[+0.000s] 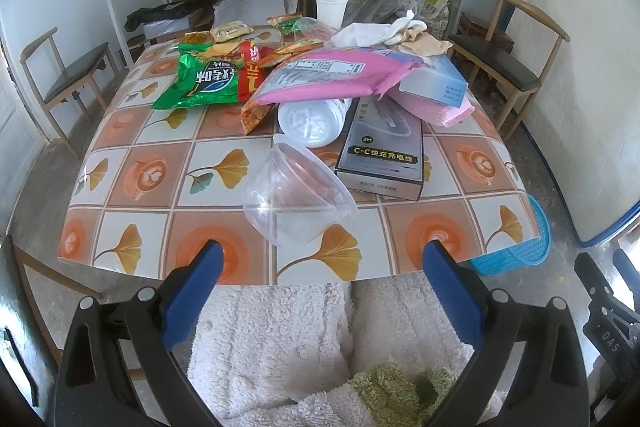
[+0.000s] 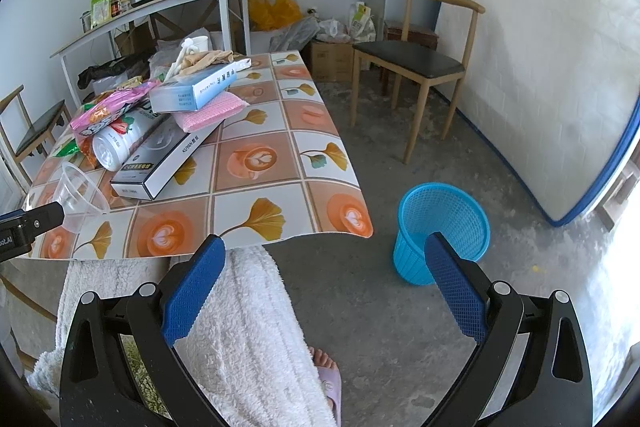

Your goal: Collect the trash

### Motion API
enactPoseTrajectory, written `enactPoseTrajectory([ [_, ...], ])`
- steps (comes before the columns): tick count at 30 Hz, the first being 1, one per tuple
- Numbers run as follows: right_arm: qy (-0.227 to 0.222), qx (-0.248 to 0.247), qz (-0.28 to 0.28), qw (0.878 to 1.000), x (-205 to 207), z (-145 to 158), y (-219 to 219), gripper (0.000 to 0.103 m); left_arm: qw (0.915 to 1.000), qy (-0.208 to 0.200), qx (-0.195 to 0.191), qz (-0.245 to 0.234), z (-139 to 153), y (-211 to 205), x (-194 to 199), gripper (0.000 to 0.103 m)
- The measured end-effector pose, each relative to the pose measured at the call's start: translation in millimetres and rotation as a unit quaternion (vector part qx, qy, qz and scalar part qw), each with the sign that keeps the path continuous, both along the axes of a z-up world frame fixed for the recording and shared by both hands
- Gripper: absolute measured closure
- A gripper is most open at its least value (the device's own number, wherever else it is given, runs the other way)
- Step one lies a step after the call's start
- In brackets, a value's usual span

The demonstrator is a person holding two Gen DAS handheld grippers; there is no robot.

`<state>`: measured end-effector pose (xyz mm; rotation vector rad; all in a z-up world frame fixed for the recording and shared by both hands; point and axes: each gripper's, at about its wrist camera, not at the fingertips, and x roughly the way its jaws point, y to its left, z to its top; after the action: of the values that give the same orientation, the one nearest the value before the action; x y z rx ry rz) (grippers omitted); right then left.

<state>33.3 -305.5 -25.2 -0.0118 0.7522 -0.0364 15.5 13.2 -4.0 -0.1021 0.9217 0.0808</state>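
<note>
Both claws gape empty — clear plastic cup (image 1: 298, 193) lies tipped on table (image 1: 132, 187), mouth toward long black box (image 1: 382, 147).

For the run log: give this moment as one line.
left gripper: open, empty | right gripper: open, empty | clear cup: on table, on its side | bin: on floor

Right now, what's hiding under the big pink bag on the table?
Under the pink bag a white canister lies on its side, and an orange snack wrapper pokes out too. The bag covers most of both, so anything else beneath cannot be seen.
</note>
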Motion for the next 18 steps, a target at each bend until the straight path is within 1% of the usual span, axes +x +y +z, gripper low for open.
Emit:
enactPoseTrajectory([
  [18, 0.0, 0.001, 0.0, 1.0, -0.4, 0.2, -0.1, 0.008, 1.0, 0.001, 0.001, 0.0, -0.9, 1.7, -0.2, 0.006],
])
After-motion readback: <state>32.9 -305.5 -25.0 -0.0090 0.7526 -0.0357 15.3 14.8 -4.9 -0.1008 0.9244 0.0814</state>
